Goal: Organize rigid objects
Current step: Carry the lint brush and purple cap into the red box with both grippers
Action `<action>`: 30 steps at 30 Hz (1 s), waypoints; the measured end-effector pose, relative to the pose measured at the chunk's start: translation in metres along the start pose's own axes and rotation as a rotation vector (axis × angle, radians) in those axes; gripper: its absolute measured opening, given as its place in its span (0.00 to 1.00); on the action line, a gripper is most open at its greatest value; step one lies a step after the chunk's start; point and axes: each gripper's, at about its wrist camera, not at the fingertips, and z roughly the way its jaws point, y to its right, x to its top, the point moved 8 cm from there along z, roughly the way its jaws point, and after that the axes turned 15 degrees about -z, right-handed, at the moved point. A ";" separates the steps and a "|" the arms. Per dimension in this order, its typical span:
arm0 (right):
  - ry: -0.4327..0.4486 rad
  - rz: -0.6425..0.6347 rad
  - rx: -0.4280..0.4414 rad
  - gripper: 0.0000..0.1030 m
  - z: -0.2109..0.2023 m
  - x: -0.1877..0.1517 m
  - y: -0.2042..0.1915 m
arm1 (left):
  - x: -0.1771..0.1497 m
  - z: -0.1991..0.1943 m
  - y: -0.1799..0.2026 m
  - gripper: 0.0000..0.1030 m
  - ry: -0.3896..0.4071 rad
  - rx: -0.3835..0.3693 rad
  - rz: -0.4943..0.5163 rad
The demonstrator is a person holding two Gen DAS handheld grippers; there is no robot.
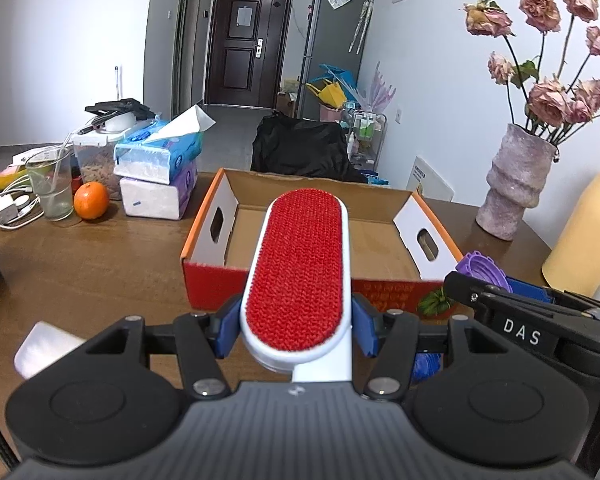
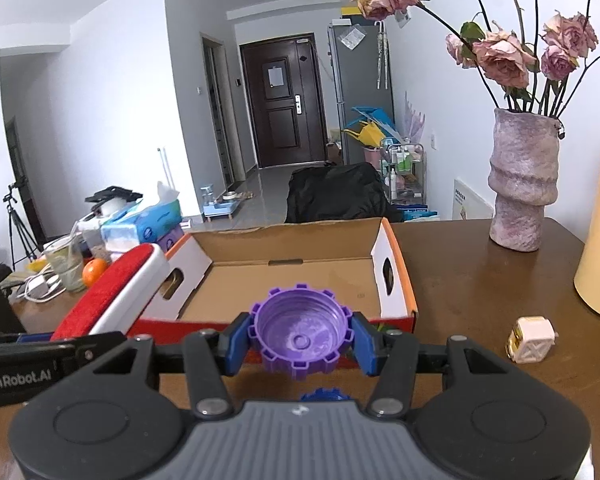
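Left hand-held gripper (image 1: 296,330) is clamped on the lint brush (image 1: 298,272), long axis pointing forward over the cardboard box (image 1: 208,240) near wall. Right hand-held gripper (image 2: 300,346) is clamped on the purple cap (image 2: 300,338), hollow side up, before the box. Brush handle hidden beneath the gripper body.

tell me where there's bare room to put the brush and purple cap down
The cardboard box floor is bare between its white end walls. Bare table lies left of the box, before the orange. Far left is crowded: glass, tissue packs, cables.
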 end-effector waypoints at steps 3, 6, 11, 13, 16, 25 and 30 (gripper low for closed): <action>0.000 0.012 -0.006 0.50 0.012 0.008 0.005 | 0.010 0.011 0.001 0.56 0.005 0.000 -0.008; 0.003 0.025 -0.011 0.50 0.024 0.016 0.011 | 0.020 0.022 0.002 0.56 0.005 0.002 -0.018; 0.003 0.040 -0.021 0.50 0.044 0.027 0.017 | 0.035 0.040 0.005 0.56 0.012 0.002 -0.026; 0.001 0.045 -0.025 0.50 0.052 0.032 0.020 | 0.042 0.048 0.006 0.56 0.014 0.006 -0.028; -0.004 0.052 -0.023 0.50 0.065 0.038 0.023 | 0.050 0.060 0.009 0.56 0.014 0.013 -0.027; -0.030 0.054 -0.039 0.50 0.102 0.052 0.027 | 0.074 0.095 0.010 0.56 0.019 0.030 -0.045; -0.049 0.041 -0.047 0.50 0.122 0.055 0.026 | 0.083 0.116 0.010 0.56 0.018 0.048 -0.055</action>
